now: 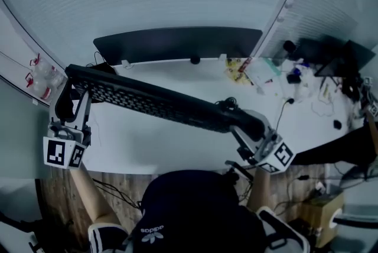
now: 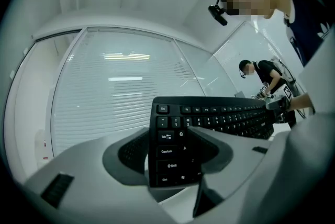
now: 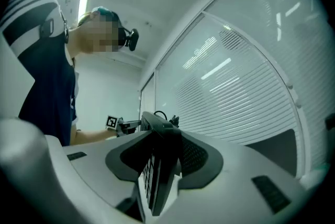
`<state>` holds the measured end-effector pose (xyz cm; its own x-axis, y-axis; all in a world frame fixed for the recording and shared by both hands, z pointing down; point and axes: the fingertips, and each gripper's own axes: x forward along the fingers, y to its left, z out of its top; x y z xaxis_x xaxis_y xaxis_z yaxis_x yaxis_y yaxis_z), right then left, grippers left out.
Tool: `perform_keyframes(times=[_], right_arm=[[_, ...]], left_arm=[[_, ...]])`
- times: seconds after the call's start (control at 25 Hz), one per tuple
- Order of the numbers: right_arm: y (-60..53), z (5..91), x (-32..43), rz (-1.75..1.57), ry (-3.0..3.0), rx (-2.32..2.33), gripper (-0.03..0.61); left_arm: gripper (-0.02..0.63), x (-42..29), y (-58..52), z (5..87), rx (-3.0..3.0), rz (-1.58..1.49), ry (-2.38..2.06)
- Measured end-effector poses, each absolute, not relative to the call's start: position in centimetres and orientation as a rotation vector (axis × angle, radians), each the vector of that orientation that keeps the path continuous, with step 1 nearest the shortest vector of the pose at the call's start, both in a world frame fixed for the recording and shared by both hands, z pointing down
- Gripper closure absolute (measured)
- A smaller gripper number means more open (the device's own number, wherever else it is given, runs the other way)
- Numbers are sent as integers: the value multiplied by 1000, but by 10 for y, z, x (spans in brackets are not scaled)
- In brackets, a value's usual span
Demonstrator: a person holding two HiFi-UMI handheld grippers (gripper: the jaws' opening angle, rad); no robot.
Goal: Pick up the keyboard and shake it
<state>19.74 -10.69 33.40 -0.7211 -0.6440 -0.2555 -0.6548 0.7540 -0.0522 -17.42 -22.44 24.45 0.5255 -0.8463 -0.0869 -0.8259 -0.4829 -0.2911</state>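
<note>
Found off the white desk [image 1: 177, 148] and carried in the air in front of the wide dark monitor [image 1: 177, 45]: long black plastic keyboard [image 1: 165, 101], spanning between the two hand-held tongs. Long axis slanted across the head view, left end higher in the picture and nearer the monitor, right end lower and nearer the person.

left gripper [image 1: 74, 87]: clamped on the left end at the Tab and Caps Lock column, pads pressed on the key face and on the back, parted only by the board's thickness. No slack visible in the left gripper view.

right gripper [image 1: 247, 126]: clamped on the right end, board seen edge-on between the pads in the right gripper view, keys turned toward the person's side. Parted no wider than the board.

Governing relation for the shake: one tong at each end of the long axis, neither nearer the middle. Judged a two-handed load; shake best made by both hands together, across the long axis. Risk judged: hands out of step, twisting the board and working an end loose. Also noted: thin black cable [image 1: 227, 103] at the back edge near the right end, liable to snag.
</note>
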Motion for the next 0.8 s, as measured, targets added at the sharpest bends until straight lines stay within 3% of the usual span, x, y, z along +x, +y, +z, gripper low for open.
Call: perform_keyframes(times=[0.8], right_arm=[[-123, 329, 199, 70, 2735, -1027, 440]], left_arm=[[393, -180, -229, 232, -2466, 10, 1409]])
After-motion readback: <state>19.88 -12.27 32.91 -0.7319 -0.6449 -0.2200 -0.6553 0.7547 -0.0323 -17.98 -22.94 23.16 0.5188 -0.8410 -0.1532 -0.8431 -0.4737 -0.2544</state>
